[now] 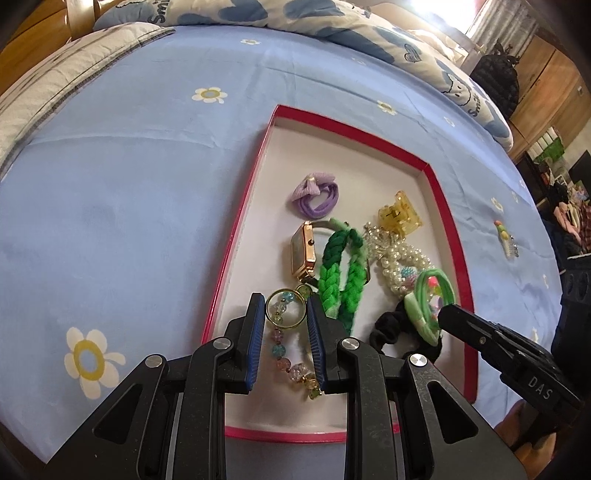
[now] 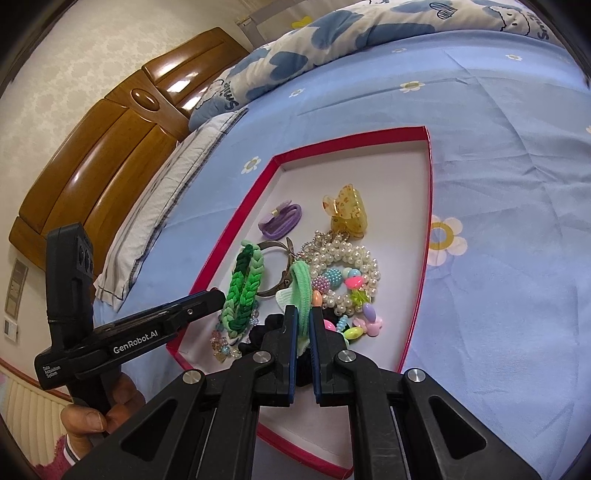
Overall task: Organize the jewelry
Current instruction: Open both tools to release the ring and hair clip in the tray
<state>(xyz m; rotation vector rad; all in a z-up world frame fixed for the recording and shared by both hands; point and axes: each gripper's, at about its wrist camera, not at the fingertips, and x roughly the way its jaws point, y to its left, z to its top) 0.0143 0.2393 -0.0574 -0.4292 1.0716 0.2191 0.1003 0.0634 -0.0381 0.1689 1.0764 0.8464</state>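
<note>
A red-rimmed tray (image 1: 280,436) with a white floor lies on the blue flowered bedsheet. My left gripper (image 1: 286,302) is shut on a thin gold ring (image 1: 269,295), low over the tray's near left corner, above a pastel beaded bracelet (image 1: 291,369). My right gripper (image 2: 303,310) is shut on a light green hair tie (image 2: 301,288), held just over a black scrunchie (image 2: 258,336). In the tray lie a purple hair tie (image 1: 314,195), a gold watch (image 1: 303,251), a green braided bracelet (image 1: 338,273), a pearl bracelet (image 2: 351,266) and a yellow claw clip (image 1: 400,216).
A small decorated hair clip (image 1: 504,236) lies on the sheet to the right of the tray. A pillow (image 2: 159,206) and the wooden headboard (image 2: 92,162) stand on one side, a folded blue-and-white quilt (image 1: 351,26) along the far edge. A hand (image 2: 92,421) grips the left tool.
</note>
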